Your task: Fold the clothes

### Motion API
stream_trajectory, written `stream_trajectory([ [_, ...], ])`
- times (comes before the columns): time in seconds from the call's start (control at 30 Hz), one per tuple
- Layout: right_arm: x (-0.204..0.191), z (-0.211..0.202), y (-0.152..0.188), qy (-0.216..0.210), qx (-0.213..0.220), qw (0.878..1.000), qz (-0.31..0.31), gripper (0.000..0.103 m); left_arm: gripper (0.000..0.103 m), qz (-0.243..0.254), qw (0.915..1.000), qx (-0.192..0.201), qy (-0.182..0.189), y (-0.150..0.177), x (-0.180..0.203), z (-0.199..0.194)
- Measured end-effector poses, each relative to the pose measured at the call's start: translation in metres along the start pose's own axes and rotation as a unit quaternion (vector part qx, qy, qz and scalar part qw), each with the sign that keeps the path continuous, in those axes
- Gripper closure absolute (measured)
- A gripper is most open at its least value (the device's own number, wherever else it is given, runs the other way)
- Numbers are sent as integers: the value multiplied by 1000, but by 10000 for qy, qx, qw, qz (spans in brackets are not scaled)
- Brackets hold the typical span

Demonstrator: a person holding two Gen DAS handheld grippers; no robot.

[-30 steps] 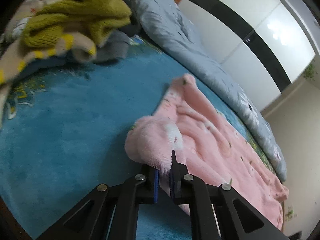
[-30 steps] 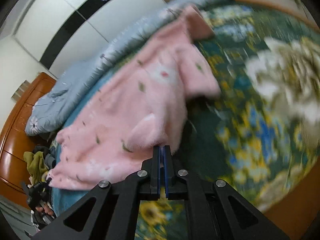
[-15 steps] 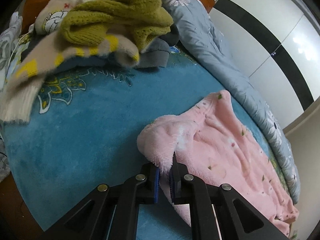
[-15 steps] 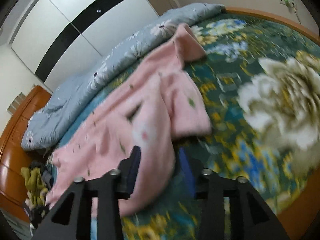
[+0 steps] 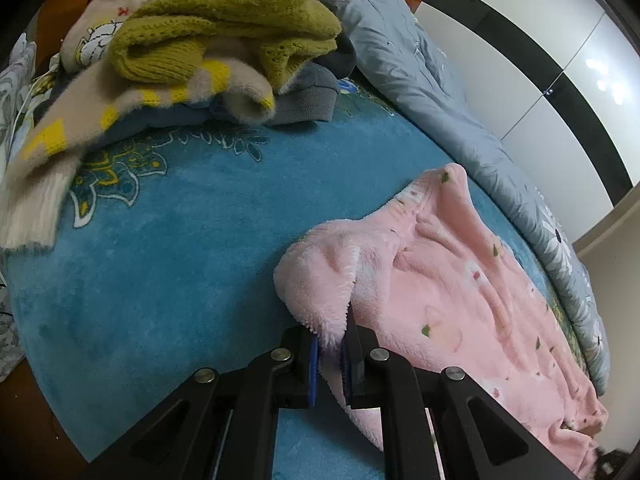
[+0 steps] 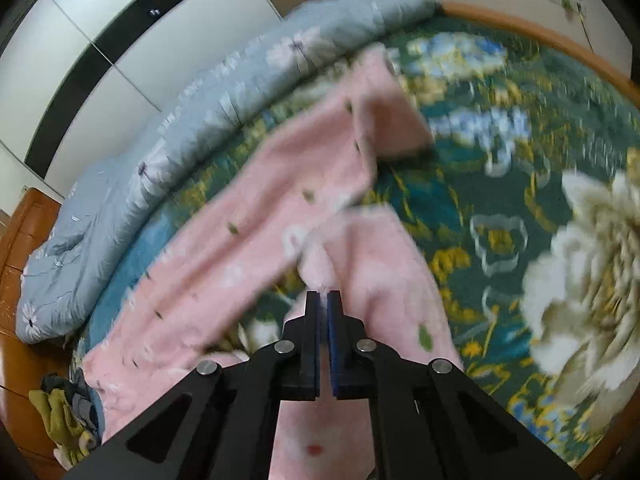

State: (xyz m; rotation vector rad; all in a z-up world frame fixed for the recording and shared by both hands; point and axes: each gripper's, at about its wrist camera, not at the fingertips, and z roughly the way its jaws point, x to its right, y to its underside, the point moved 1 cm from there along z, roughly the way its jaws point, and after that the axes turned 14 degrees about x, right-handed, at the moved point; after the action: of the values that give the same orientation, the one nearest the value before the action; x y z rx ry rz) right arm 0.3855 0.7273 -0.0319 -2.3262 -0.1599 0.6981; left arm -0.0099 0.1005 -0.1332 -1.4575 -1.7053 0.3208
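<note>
A fluffy pink garment (image 5: 460,292) with small leaf prints lies spread on the bed's blue and floral cover. My left gripper (image 5: 329,354) is shut on a bunched fold at one end of it, the fleece pinched between the blue pads. In the right wrist view the same pink garment (image 6: 248,248) stretches away toward the left, and my right gripper (image 6: 323,300) is shut on a raised pinch of it, lifting a fold off the bed. The far leg end (image 6: 384,116) lies flat near the quilt.
A heap of clothes (image 5: 208,48) with an olive knit sweater sits at the head of the bed. A grey-blue flowered quilt (image 5: 460,112) runs along the far side. A wooden bed rim (image 6: 560,44) bounds the foot. White wardrobe doors (image 6: 120,56) stand behind.
My right gripper let go of the pink garment, opened, shifted along it and closed on a new pinch, raising it. The left gripper kept its hold and tilted slightly.
</note>
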Motion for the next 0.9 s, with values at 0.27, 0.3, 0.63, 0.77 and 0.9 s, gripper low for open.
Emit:
stream_trajectory([
  [0.27,6,-127,-62,-1033,1808,9780,-135,100,91,-104,9998,-45,134,-1,1,0],
  [0.3,16,-135,-57,-1042,1886,9764,-153,100,91,-123,9998,-51,148,-1,1,0],
  [0.63,184,-98,72,322,343,9933,1059,100,91,-187,9998,-88,62,0,-2,1],
  [0.77,209,-109,78,470,452,9904,1222,100,91,-218,9997,-109,24,1,-5,1],
  [0.9,220,-112,64,333,843,9838,1550,97,91,-162,9998,-84,-15,1,-3,0],
])
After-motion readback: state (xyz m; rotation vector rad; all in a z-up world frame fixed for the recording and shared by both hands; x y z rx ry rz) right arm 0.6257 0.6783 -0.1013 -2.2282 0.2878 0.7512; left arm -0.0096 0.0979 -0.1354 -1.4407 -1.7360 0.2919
